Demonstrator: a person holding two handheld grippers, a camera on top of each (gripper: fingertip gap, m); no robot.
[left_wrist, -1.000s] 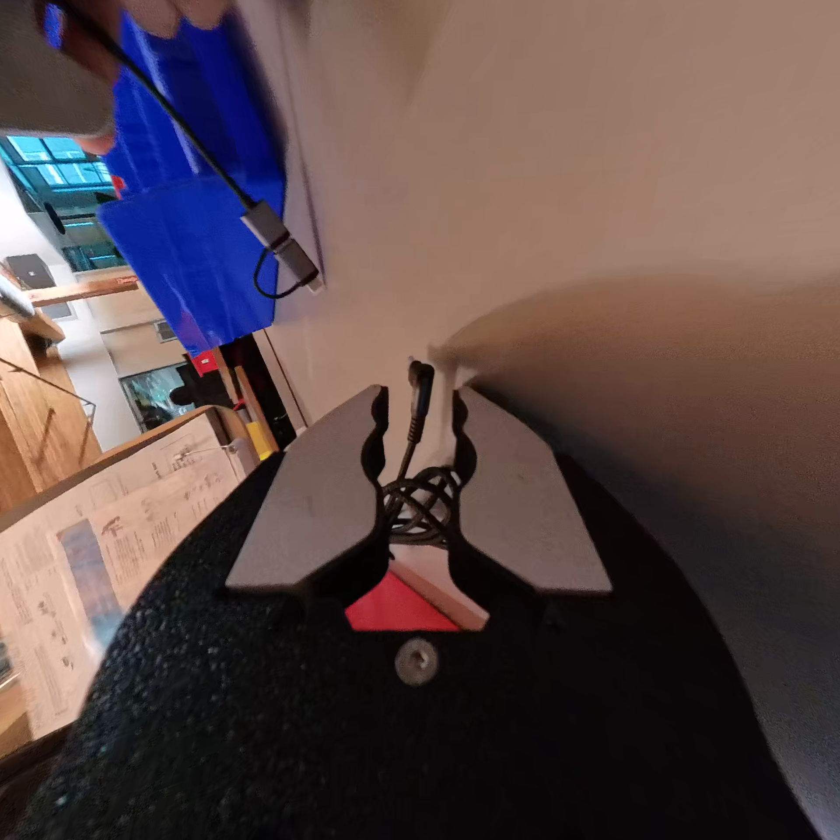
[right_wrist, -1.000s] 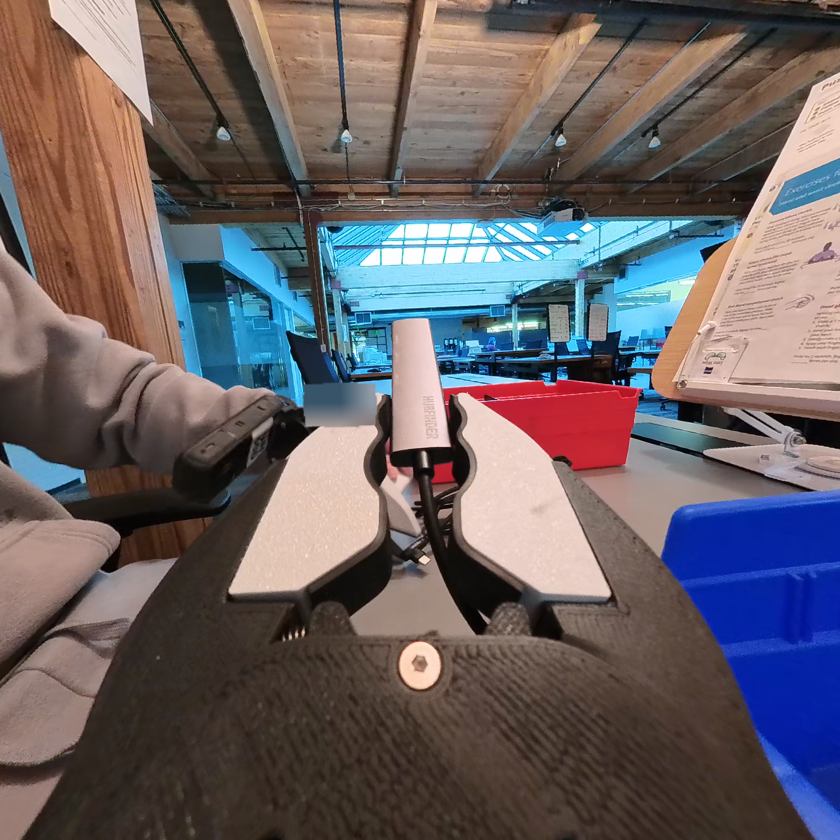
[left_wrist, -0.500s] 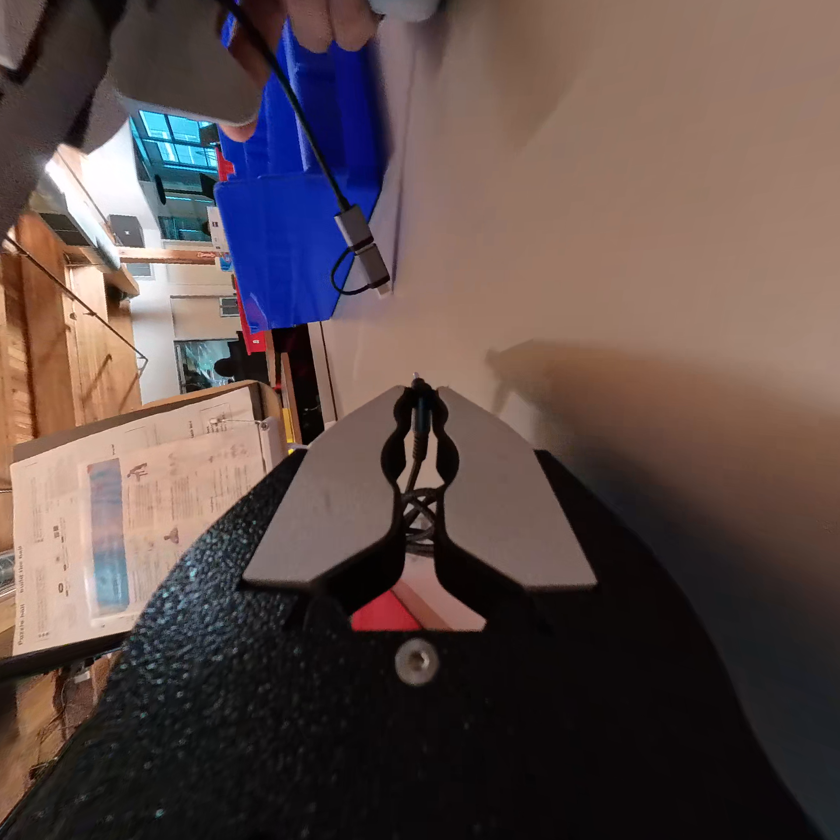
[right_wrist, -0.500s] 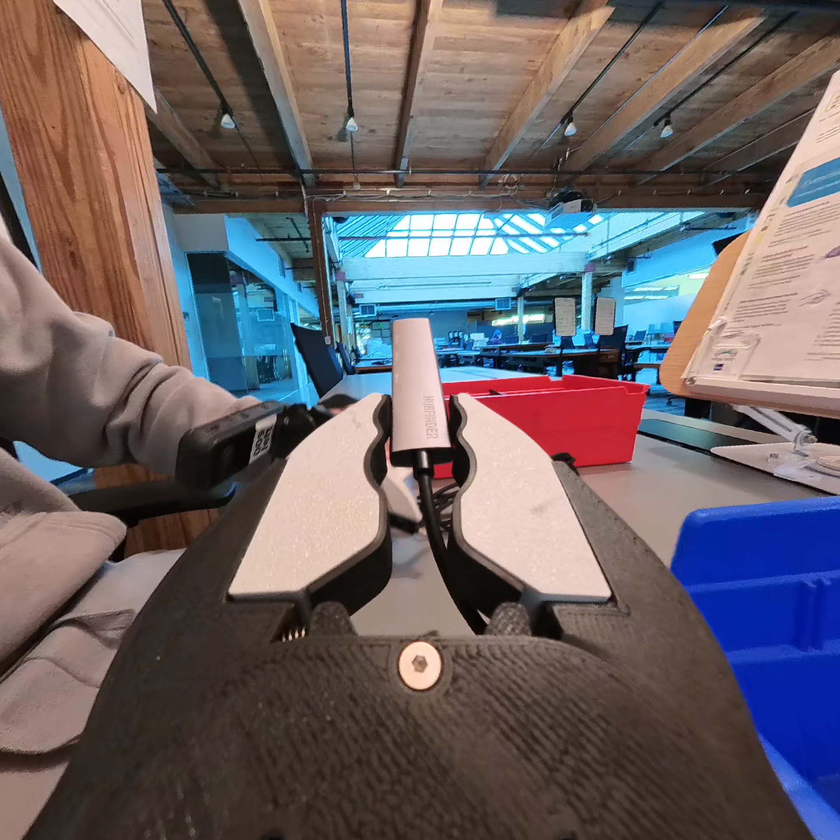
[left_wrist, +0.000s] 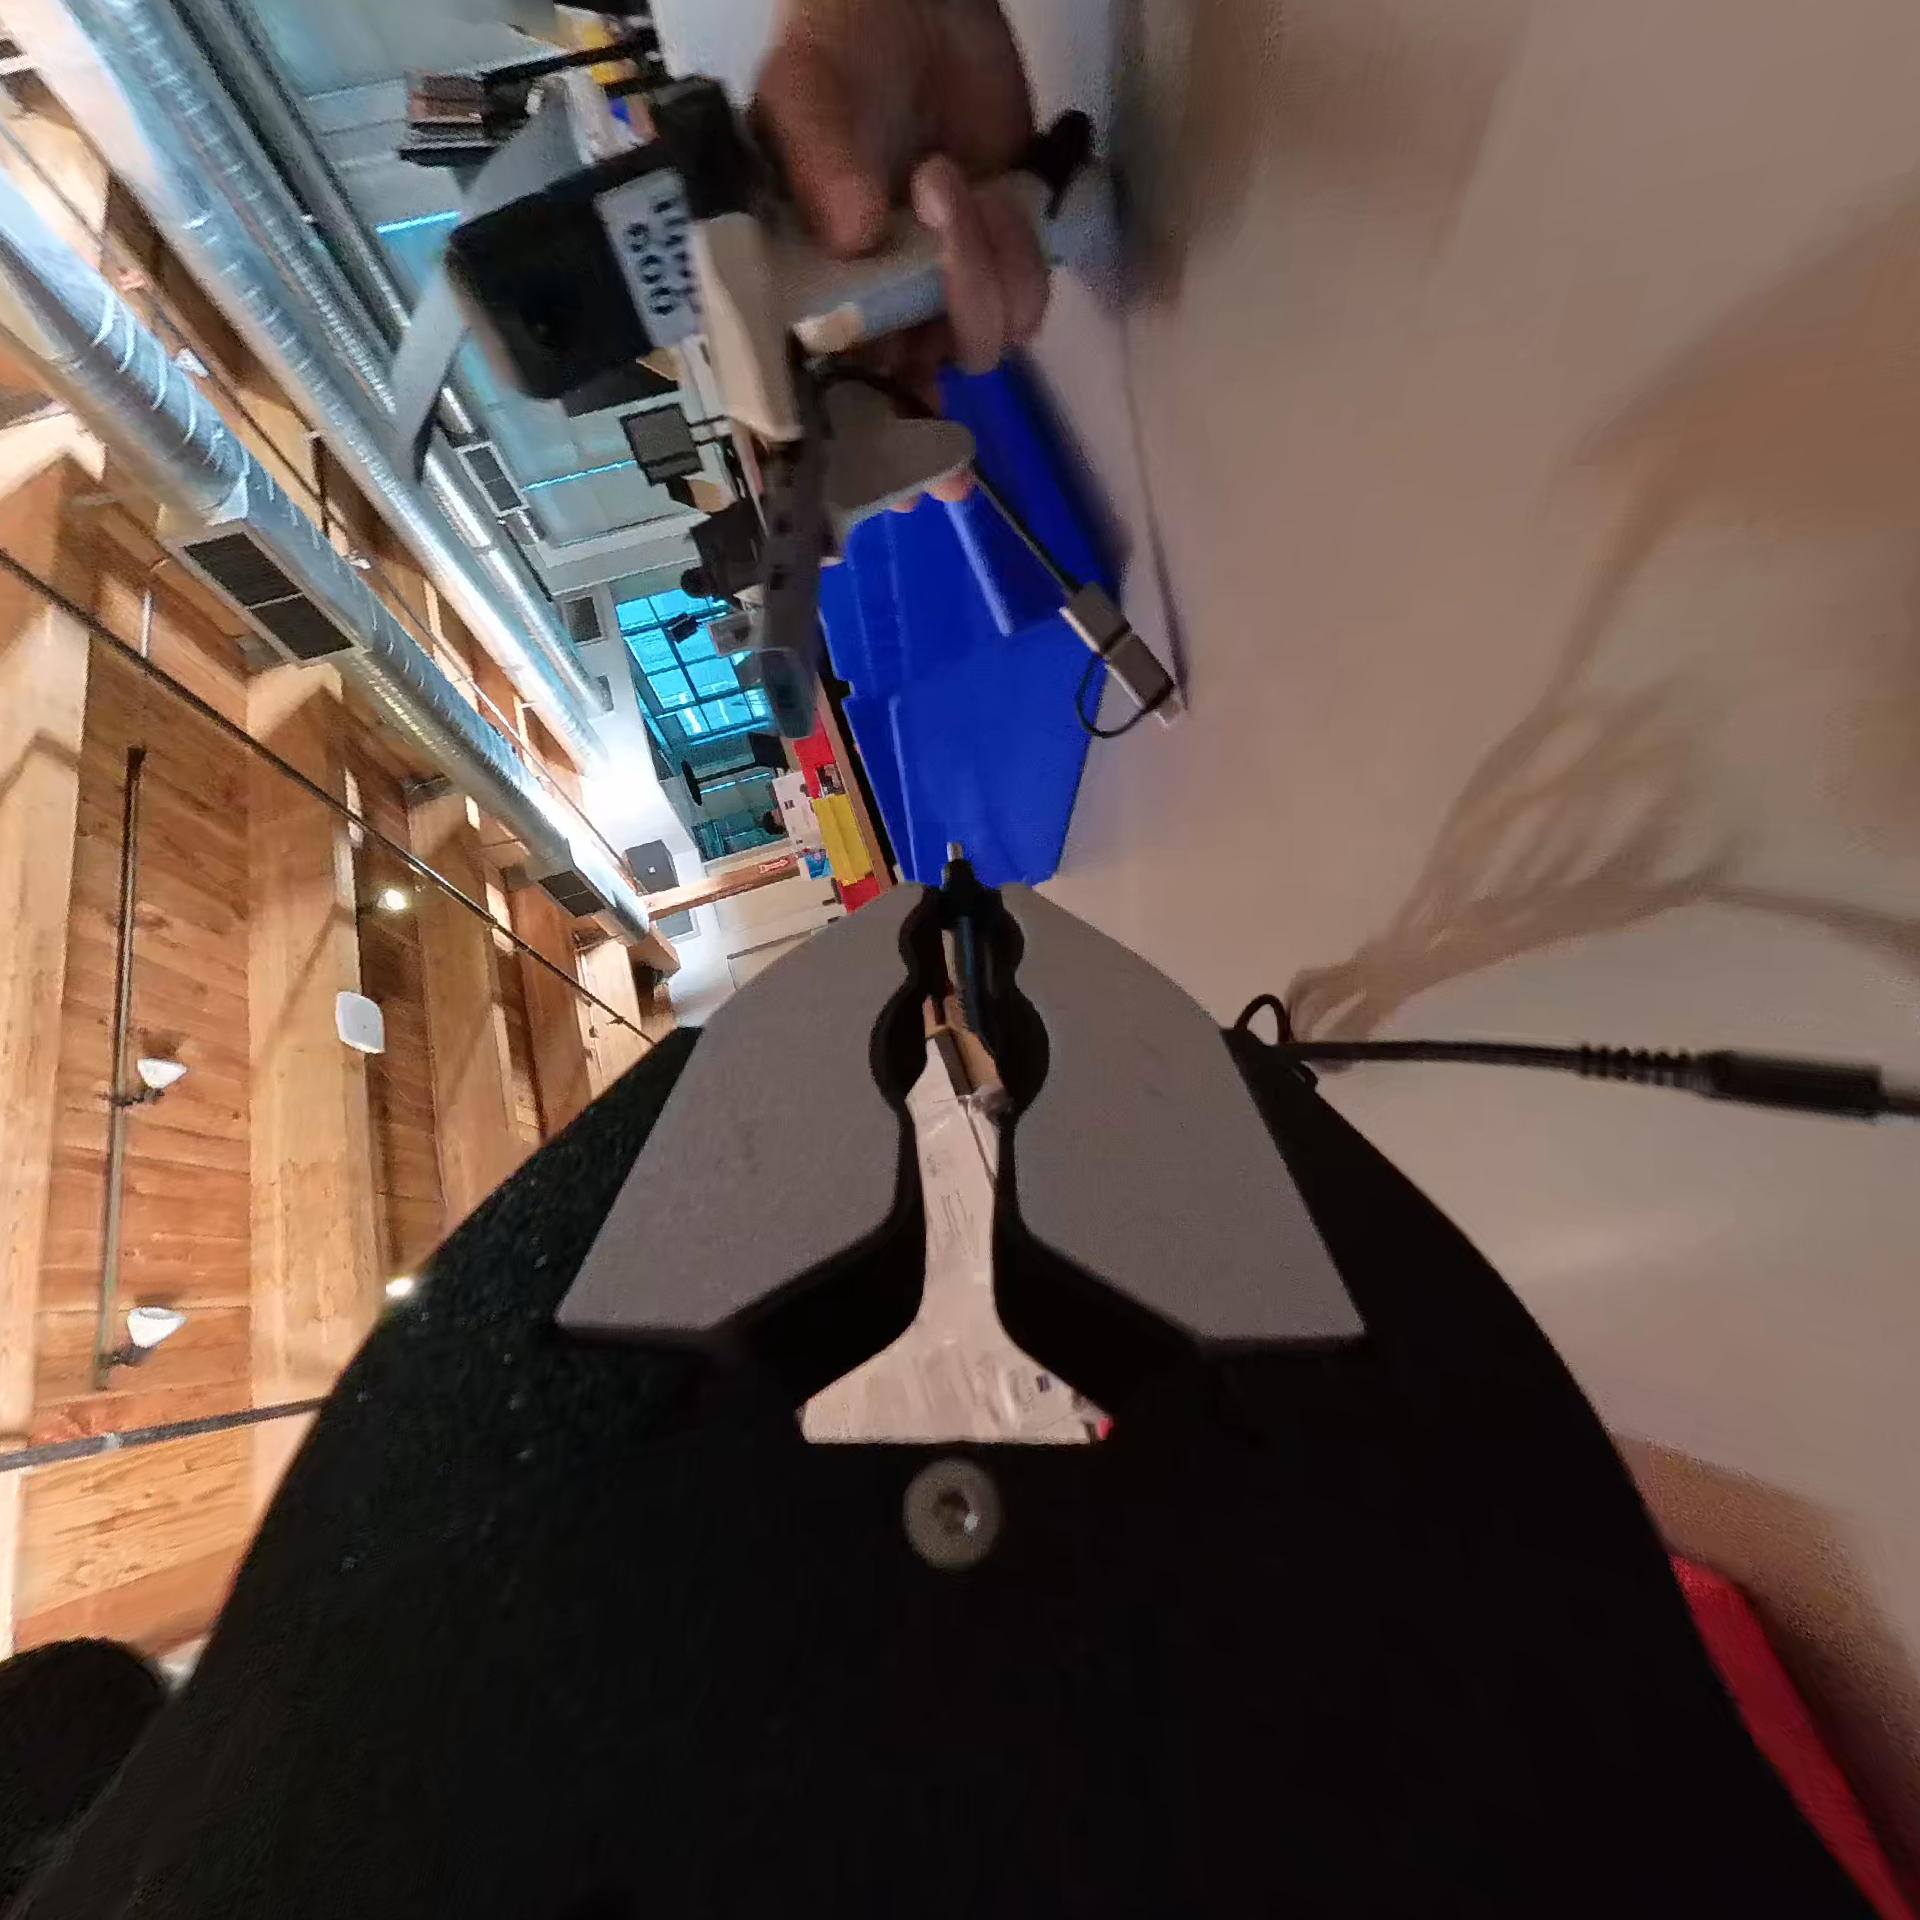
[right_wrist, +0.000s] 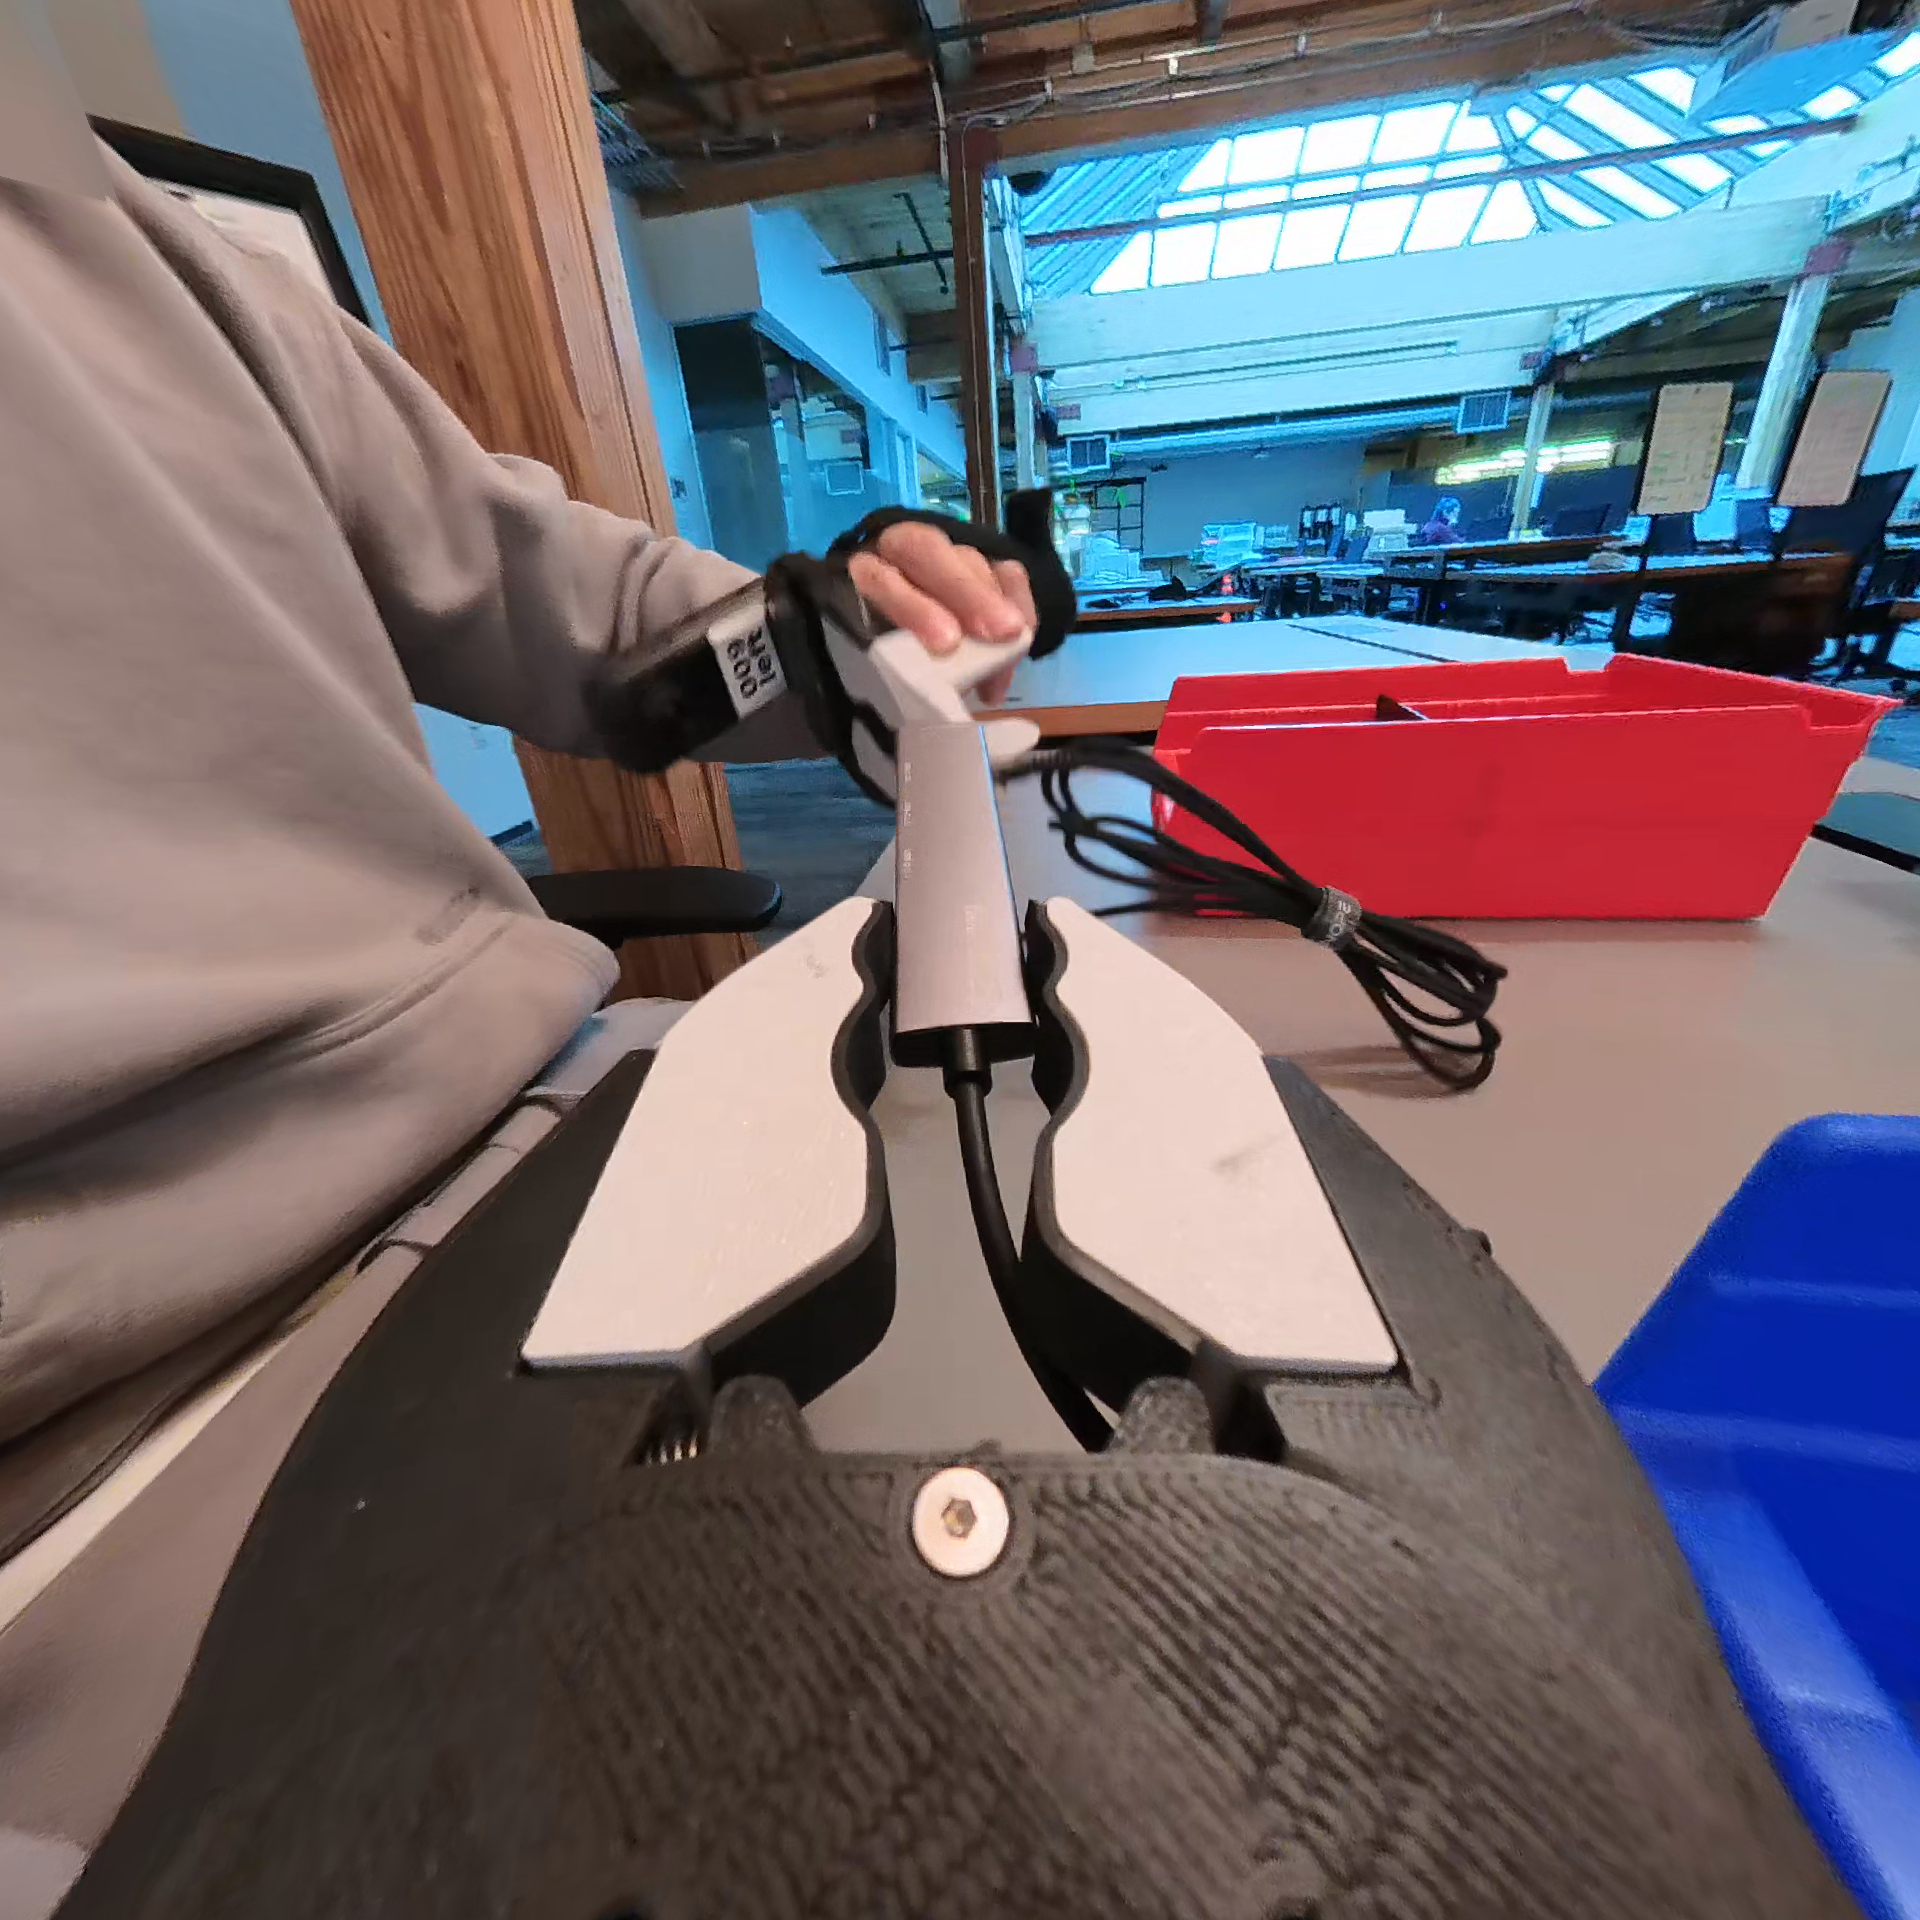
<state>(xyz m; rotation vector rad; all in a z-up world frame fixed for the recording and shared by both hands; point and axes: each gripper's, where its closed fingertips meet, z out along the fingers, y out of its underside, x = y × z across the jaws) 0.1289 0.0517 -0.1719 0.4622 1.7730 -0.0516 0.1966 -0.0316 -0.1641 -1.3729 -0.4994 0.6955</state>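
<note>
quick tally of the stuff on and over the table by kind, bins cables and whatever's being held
bins: 2, a red bin and a blue bin
cable bundles: 1, a black cable tied with a strap, its plug in the left gripper
hubs: 1, a grey hub in the right gripper
total: 4
</note>
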